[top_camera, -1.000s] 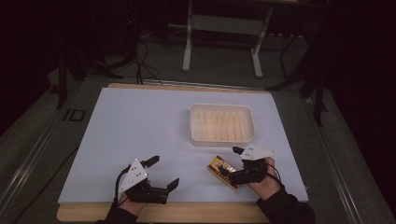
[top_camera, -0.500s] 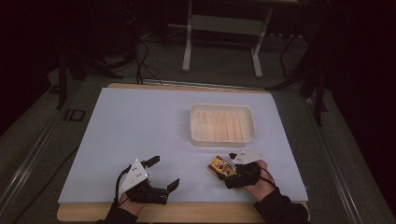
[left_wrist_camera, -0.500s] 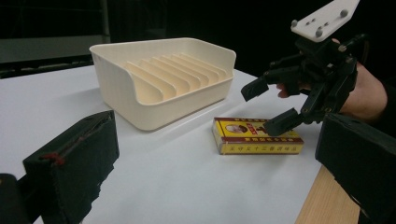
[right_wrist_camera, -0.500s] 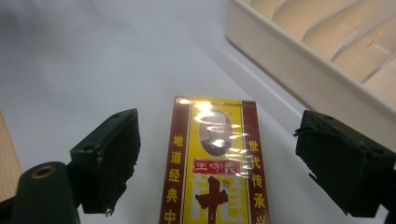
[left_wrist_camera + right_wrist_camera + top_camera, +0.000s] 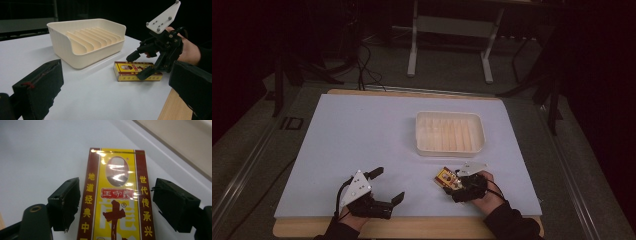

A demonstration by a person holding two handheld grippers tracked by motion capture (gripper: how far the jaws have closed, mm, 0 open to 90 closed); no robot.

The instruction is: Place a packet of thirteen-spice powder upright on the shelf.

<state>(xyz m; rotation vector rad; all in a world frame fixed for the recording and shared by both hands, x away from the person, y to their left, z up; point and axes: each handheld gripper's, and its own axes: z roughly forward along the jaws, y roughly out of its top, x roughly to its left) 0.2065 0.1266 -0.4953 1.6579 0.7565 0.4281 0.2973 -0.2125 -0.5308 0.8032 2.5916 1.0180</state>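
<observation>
Lying flat: box, glossy yellow and dark red card, near table front edge
Right gripper: black jaws astride box; just been closing; small gaps at both sides
Left gripper: jaws wide apart, nothing between
Tray: cream plastic, ribbed floor, just behind box
</observation>
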